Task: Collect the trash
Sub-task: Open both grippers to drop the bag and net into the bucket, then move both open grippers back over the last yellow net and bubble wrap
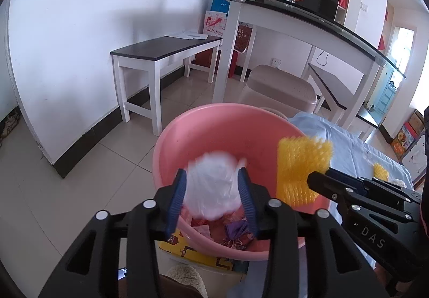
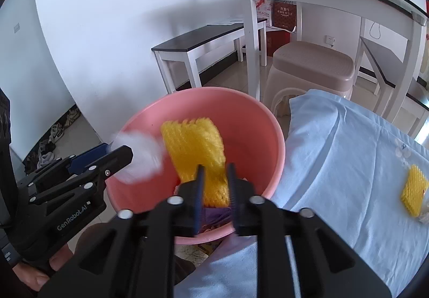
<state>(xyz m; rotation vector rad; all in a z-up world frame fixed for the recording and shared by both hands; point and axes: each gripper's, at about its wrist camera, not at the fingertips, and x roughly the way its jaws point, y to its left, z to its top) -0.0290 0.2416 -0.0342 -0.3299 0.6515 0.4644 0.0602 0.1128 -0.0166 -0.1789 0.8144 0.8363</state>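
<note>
Two hand-held grippers hang over a pink plastic basin (image 1: 187,137).

The left hand-held gripper (image 1: 211,185) has its blue fingers (image 1: 179,190) wide apart. A white crumpled plastic bag (image 1: 211,185) sits between them. It looks blurry, and there are gaps between the bag and the pads, so nothing presses on it. It is over the inside of the basin.

The right hand-held gripper (image 2: 215,177) has its fingers only a little apart. A yellow foam net sleeve (image 2: 193,142) is between them. It is blurry too, and I cannot tell if the pads squeeze it. It also hangs over the inside of the basin, beside the white bag.

Down in the bottom of the basin lie some bits of trash. There is purple wrapper (image 1: 238,228) and some pink and red paper (image 1: 201,225).

To the right of the basin is a tabletop with a light blue cloth (image 2: 335,150) over it. A second yellow foam net (image 2: 414,190) lies on the cloth, well apart from the basin.

Behind the basin stands a beige plastic stool (image 2: 313,62). A white bench with a dark top (image 1: 163,50) stands by the wall. The floor has pale tiles (image 1: 80,164).
</note>
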